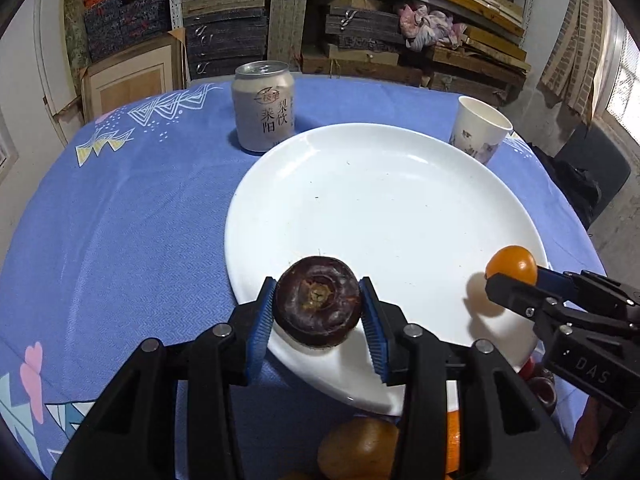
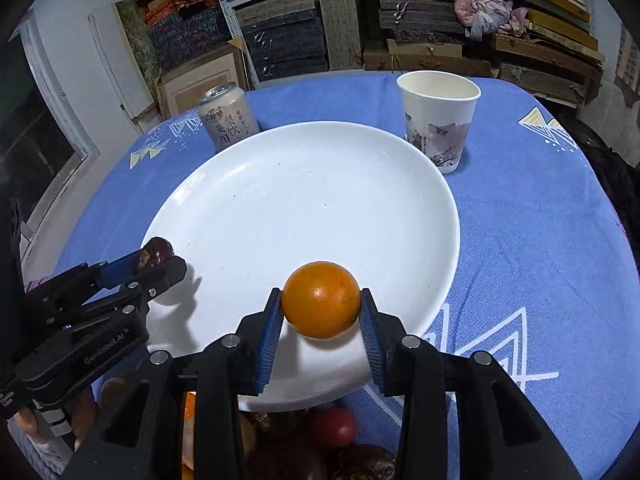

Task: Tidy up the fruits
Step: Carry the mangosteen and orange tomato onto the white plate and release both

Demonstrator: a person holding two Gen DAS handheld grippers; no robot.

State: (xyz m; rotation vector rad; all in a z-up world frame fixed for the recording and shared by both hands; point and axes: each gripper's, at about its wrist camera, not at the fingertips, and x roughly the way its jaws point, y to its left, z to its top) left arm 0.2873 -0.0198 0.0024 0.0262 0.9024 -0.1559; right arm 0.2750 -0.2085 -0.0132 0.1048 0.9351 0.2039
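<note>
My left gripper point(image 1: 318, 304) is shut on a dark purple mangosteen point(image 1: 318, 300) and holds it above the near rim of a large white plate point(image 1: 384, 200). My right gripper point(image 2: 322, 304) is shut on a small orange point(image 2: 321, 299) and holds it above the plate's point(image 2: 304, 200) near edge. In the left wrist view the orange point(image 1: 512, 266) and right gripper show at the right. In the right wrist view the mangosteen point(image 2: 156, 251) and left gripper show at the left. The plate has no fruit lying on it.
A drink can point(image 1: 264, 106) and a paper cup point(image 1: 480, 128) stand behind the plate on the blue tablecloth point(image 1: 120, 220). More fruits lie near the table's front edge: a brown kiwi point(image 1: 358, 448), a red fruit point(image 2: 334, 426) and others. Stacked boxes fill the shelves behind.
</note>
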